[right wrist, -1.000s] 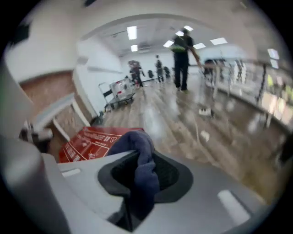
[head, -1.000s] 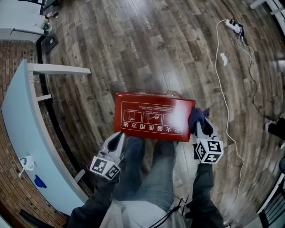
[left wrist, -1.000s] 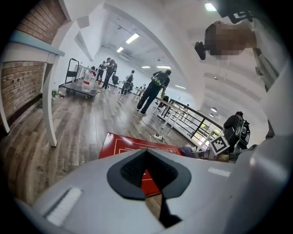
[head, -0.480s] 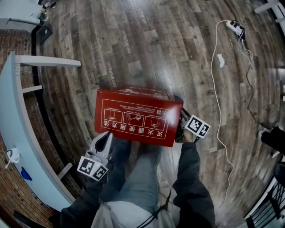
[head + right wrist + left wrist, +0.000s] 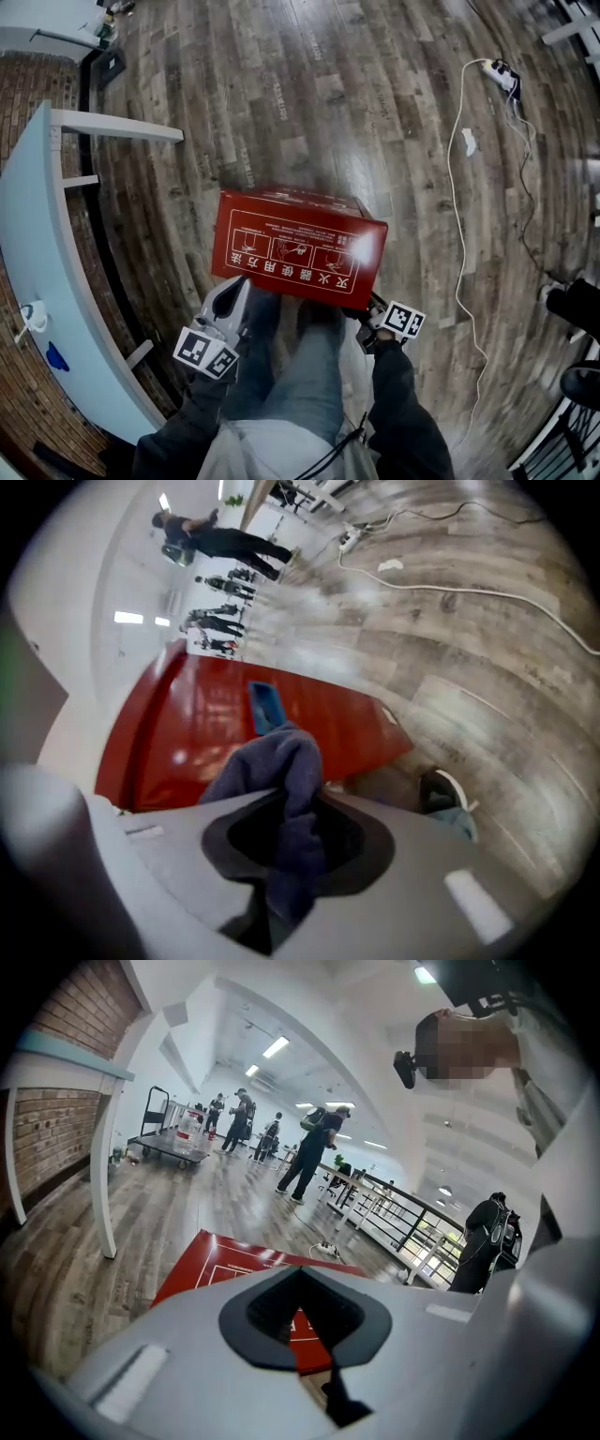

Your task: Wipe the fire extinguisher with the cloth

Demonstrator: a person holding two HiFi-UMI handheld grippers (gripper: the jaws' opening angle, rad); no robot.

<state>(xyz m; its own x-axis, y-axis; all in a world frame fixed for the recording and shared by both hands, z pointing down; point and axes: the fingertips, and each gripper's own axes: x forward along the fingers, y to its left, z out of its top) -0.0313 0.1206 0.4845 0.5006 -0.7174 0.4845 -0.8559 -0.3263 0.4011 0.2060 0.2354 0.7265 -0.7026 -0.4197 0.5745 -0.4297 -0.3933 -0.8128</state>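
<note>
A red fire extinguisher box [image 5: 298,248] lies flat on the wood-plank floor [image 5: 375,112], just ahead of the person's jean-clad legs [image 5: 314,375]. It is a shallow, hard-edged rectangular case. Its glossy top panel throws back a bright glare patch and carries white line diagrams above a row of white characters. The right gripper [image 5: 368,328] sits at the box's near right corner, its marker cube turned upward. Its smooth grey fingers are clamped on a dark blue cloth [image 5: 284,785]. The cloth is soft, nappy fabric; in the right gripper view it is bunched into a rounded, folded lump that rises out from between the black pads, and a limp tail hangs back through them. The lump lies against the box's shiny red side, though whether it actually touches cannot be told. The left gripper [image 5: 234,292] hangs beside the near left edge of the box with its fingers brought together and nothing held. In the left gripper view only a small diamond-shaped gap remains between the dark pads, and the red panel shows through it. The floor boards are grey-brown, streaked and slightly reflective. A thin white cable [image 5: 459,187] snakes across them to a power strip [image 5: 497,52]. At the left stands a pale blue curved surface [image 5: 37,253] against a brick wall [image 5: 28,112].
</note>
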